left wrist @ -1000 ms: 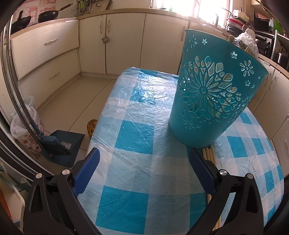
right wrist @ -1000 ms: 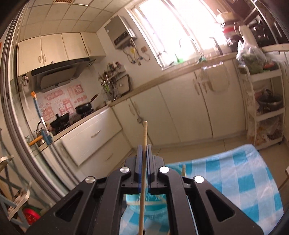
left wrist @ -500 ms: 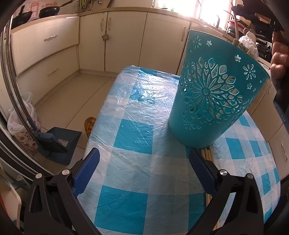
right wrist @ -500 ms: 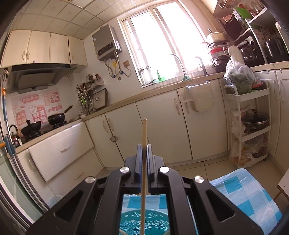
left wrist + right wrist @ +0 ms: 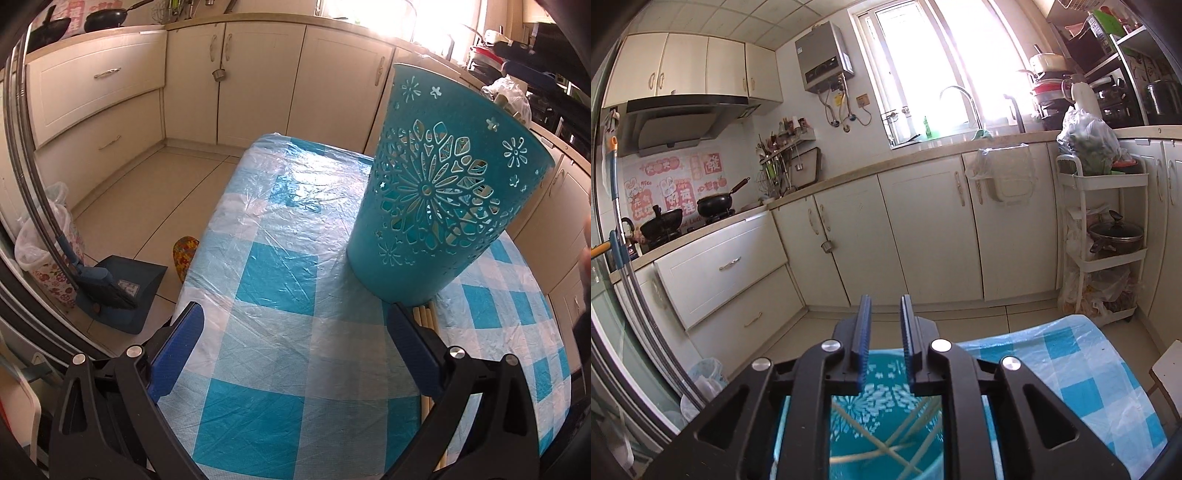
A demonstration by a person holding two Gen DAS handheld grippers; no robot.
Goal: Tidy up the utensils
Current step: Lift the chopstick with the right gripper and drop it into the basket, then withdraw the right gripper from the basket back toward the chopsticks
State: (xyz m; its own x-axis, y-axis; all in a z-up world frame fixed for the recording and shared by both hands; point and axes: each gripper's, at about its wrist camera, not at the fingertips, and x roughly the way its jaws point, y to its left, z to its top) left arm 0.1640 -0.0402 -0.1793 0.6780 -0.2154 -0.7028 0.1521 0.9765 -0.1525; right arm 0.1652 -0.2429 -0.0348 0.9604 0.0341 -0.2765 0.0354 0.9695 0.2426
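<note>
A teal cut-out basket [image 5: 439,192] stands on the blue-checked table [image 5: 280,280]; the right wrist view looks down into it [image 5: 886,435]. Several wooden chopsticks [image 5: 882,448] lie crossed inside it. More chopsticks [image 5: 424,317] lie on the table at the basket's near foot. My left gripper [image 5: 295,339] is open and empty, low over the table in front of the basket. My right gripper [image 5: 885,325] is open and empty, right above the basket's mouth.
The table's left edge [image 5: 207,236] drops to the floor, where a dustpan and broom [image 5: 114,291] stand. Kitchen cabinets [image 5: 923,236] line the far wall. A white trolley [image 5: 1104,251] with a pot stands at the right.
My right gripper held one chopstick upright, tilted down over the basket, then opened; the chopstick has dropped into the basket. The left gripper has stayed open in place.
</note>
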